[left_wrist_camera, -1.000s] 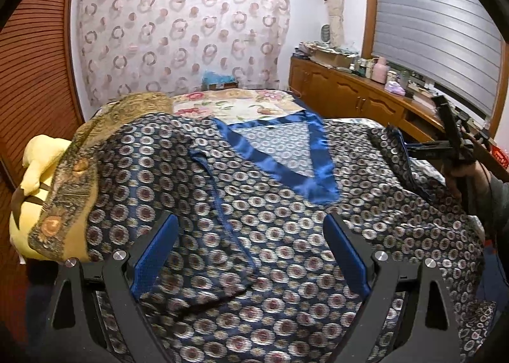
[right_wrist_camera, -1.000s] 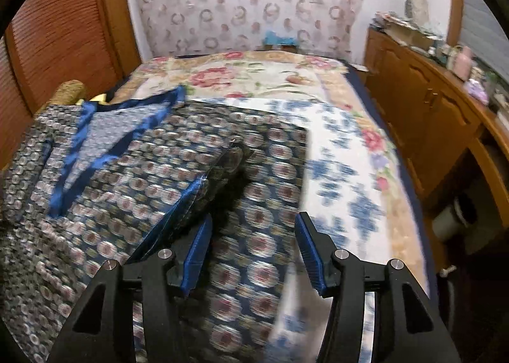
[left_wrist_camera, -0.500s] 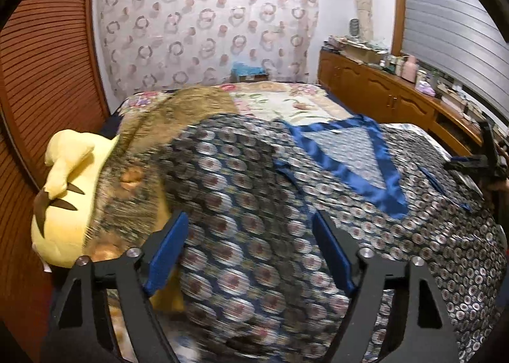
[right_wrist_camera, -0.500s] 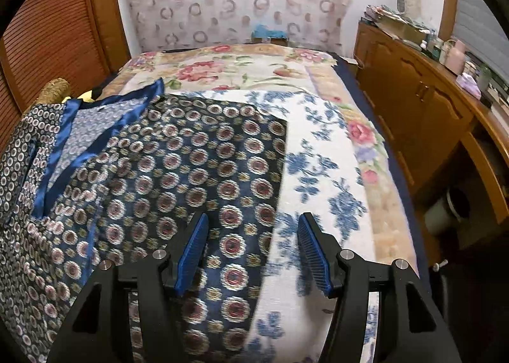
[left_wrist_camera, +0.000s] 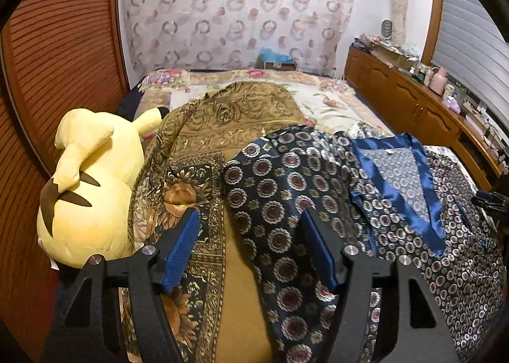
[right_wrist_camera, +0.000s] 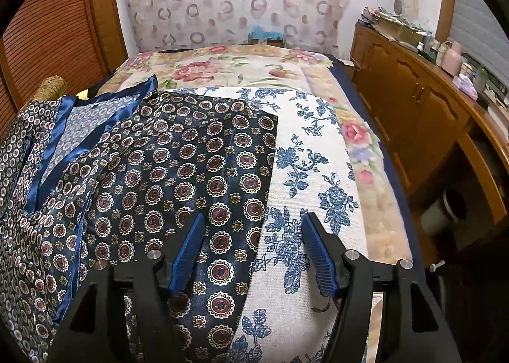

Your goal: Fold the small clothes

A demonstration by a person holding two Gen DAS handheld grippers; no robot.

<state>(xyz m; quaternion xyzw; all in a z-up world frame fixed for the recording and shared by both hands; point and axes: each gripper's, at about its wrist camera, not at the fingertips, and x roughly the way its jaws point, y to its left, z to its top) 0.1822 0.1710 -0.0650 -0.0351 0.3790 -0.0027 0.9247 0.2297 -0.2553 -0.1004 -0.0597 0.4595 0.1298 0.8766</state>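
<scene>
A dark blue patterned shirt (left_wrist_camera: 286,191) with a bright blue satin collar (left_wrist_camera: 397,191) lies spread on the bed. Its left sleeve lies under my left gripper (left_wrist_camera: 251,248), which is open and empty just above the cloth. In the right wrist view the shirt (right_wrist_camera: 178,165) has its right sleeve laid out flat, with the collar (right_wrist_camera: 95,127) at left. My right gripper (right_wrist_camera: 254,251) is open and empty, over the sleeve's right edge and the white bedcover with blue flowers (right_wrist_camera: 311,172).
A gold and black patterned cloth (left_wrist_camera: 203,146) lies left of the shirt, next to a yellow plush toy (left_wrist_camera: 89,191). A wooden cabinet (right_wrist_camera: 413,102) runs along the bed's right side. A slatted wooden wall (left_wrist_camera: 47,76) stands at left.
Both grippers have moved outward from the shirt's middle to its sleeves: the left one to the left, the right one to the right. The folded-in sleeves now lie spread out.
</scene>
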